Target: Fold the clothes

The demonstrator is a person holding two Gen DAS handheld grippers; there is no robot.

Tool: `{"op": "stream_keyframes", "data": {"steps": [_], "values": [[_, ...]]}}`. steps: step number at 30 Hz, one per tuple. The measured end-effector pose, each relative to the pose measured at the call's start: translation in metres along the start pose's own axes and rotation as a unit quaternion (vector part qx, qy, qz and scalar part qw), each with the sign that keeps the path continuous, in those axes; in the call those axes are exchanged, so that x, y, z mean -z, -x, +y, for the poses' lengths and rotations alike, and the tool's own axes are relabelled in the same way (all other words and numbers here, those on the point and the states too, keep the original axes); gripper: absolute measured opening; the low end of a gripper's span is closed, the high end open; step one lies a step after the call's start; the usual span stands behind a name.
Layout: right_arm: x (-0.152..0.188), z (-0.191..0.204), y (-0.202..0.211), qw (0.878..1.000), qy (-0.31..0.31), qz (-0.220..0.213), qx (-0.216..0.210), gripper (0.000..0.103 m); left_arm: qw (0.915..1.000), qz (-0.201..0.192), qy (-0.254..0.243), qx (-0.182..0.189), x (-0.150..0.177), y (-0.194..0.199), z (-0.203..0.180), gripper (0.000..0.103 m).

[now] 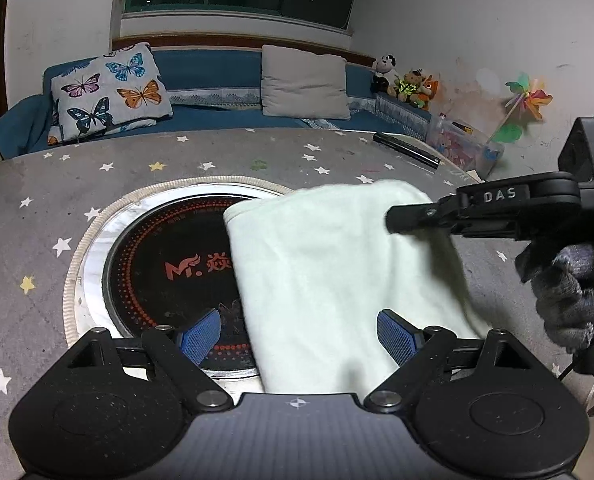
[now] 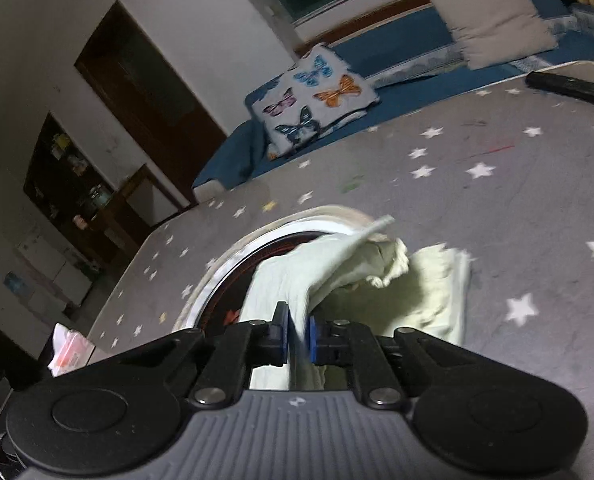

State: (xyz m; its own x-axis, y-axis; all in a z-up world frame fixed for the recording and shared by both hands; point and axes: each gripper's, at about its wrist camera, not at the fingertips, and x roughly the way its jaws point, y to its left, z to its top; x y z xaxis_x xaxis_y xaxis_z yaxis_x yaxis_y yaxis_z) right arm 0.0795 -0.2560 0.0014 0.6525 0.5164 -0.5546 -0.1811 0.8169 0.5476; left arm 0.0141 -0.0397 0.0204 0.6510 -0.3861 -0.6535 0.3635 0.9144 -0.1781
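Cloth [image 1: 337,280], mid-fold: right gripper [image 2: 297,338] pinching an edge; left gripper [image 1: 297,336] spread, empty. Next: carry edge toward twelve o'clock, lay flat.

"DAS" on right tool [image 1: 393,224]; "M" logo on hotplate [image 1: 165,264].

1. Garment [image 1: 337,280]: pale mint green, plain, no print.
2. Table cover [image 1: 37,248]: grey, scattered white stars, a few yellow.
3. Round hotplate [image 1: 165,264] set in the table: black, ring of orange-red dots, orange-red logo, silver rim.
4. Left gripper [image 1: 299,338]: black body, blue ribbed pads.
5. Right gripper [image 2: 297,338]: black arms, grey ribbed housing, blue pads.
6. Glove [image 1: 569,292] on the hand: grey knit.
7. Cushion [image 1: 109,92]: white with multicoloured butterflies.
8. Second cushion [image 1: 305,82]: plain beige-grey.
9. Sofa [image 1: 213,68]: blue.
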Motion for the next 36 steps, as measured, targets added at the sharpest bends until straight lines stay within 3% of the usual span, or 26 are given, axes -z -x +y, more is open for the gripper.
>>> {"op": "stream_keyframes", "data": {"steps": [3,6,11,20,22,23,26,33,36], "values": [[0.008,-0.021,-0.013,0.999,-0.030,0.023,0.013,0.010,1.0000,0.008,-0.002,0.004,0.000,-0.006,-0.005,0.088],[0.012,-0.033,-0.017,0.998,-0.044,0.031,0.016,0.018,0.9998,0.011,-0.016,0.008,-0.002,-0.010,-0.013,0.088],[0.018,-0.031,0.004,0.999,-0.027,0.036,0.007,0.021,0.9987,0.012,-0.044,0.021,-0.005,-0.016,-0.028,0.086],[0.058,-0.022,0.054,0.999,0.004,0.054,0.009,0.021,0.9938,0.034,-0.096,0.044,0.005,-0.038,-0.058,0.067],[0.064,-0.021,0.059,0.998,0.011,0.056,0.015,0.020,0.9922,0.039,-0.108,0.050,0.008,-0.041,-0.063,0.064],[0.066,-0.020,0.061,0.998,0.014,0.055,0.018,0.011,0.9914,0.041,-0.113,0.052,0.009,-0.042,-0.065,0.060],[0.070,-0.019,0.070,0.999,0.014,0.048,0.023,0.000,0.9902,0.041,-0.122,0.056,0.009,-0.042,-0.069,0.056],[0.083,-0.028,0.082,0.998,-0.011,0.050,0.036,0.000,0.9891,0.029,-0.129,0.065,0.001,-0.041,-0.074,0.048],[0.084,-0.032,0.084,0.999,-0.020,0.039,0.033,0.005,0.9873,0.033,-0.139,0.069,0.002,-0.047,-0.081,0.044]]}}
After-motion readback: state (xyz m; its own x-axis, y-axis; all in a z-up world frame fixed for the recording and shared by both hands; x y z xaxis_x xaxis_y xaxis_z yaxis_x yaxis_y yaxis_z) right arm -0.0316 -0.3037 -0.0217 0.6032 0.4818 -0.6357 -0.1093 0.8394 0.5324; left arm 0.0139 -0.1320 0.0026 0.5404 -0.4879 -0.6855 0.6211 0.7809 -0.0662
